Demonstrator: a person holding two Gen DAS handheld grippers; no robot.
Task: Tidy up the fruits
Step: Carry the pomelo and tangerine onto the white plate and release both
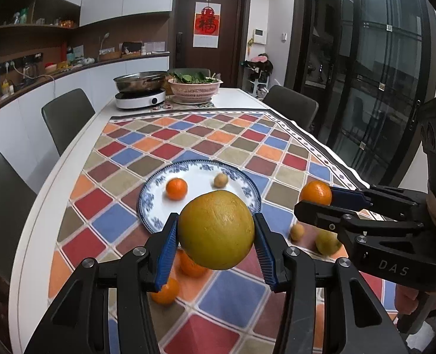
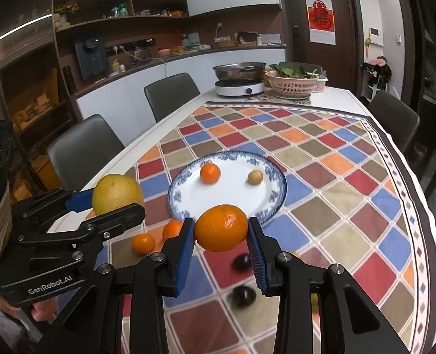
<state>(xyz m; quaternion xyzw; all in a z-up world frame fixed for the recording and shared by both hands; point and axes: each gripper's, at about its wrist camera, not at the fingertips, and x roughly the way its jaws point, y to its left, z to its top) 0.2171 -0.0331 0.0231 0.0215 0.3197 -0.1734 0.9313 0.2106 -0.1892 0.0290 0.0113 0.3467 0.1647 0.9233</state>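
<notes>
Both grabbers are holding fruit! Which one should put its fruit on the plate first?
Probably the right gripper. Its orange hangs just before the plate's near rim. The left gripper holds its big yellow fruit off to the plate's side.

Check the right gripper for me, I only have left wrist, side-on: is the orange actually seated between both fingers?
Observer: Yes. The right gripper has the orange between both blue pads, one touching each side, clear of the tablecloth.
Operator: Anything under it that I can't see?
Observer: Two dark round fruits lie on the tablecloth just below the orange. They are blurred, so I can't tell what kind.
</notes>
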